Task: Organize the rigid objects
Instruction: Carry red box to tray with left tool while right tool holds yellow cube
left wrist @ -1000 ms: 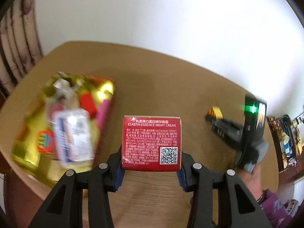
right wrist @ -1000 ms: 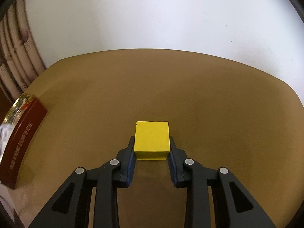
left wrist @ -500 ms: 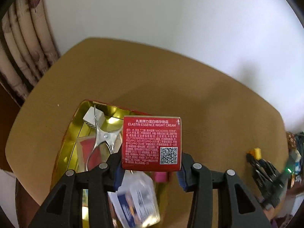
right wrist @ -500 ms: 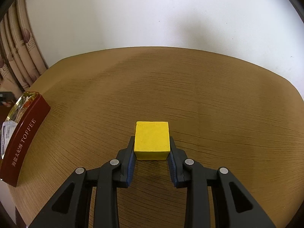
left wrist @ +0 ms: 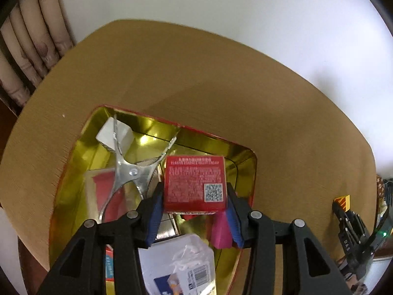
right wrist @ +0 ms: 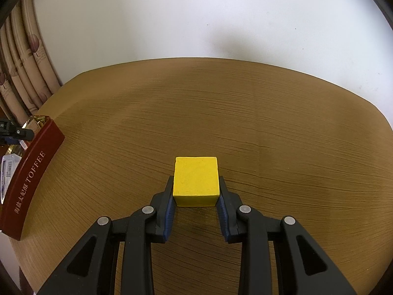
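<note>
The left gripper (left wrist: 194, 204) hangs over the gold-lined red tin (left wrist: 245, 162); its jaws are opening around the red cardboard cream box (left wrist: 194, 182), which seems already loosening; it may drop onto the steel tongs (left wrist: 130, 169) and tip; the right gripper (right wrist: 195, 205) clamps the yellow foam cube (right wrist: 195, 180) above the wooden table (right wrist: 270, 123).

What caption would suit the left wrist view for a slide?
Left gripper, fingers opening around a red night-cream box, above a gold-lined tin holding metal tongs and other items.
</note>
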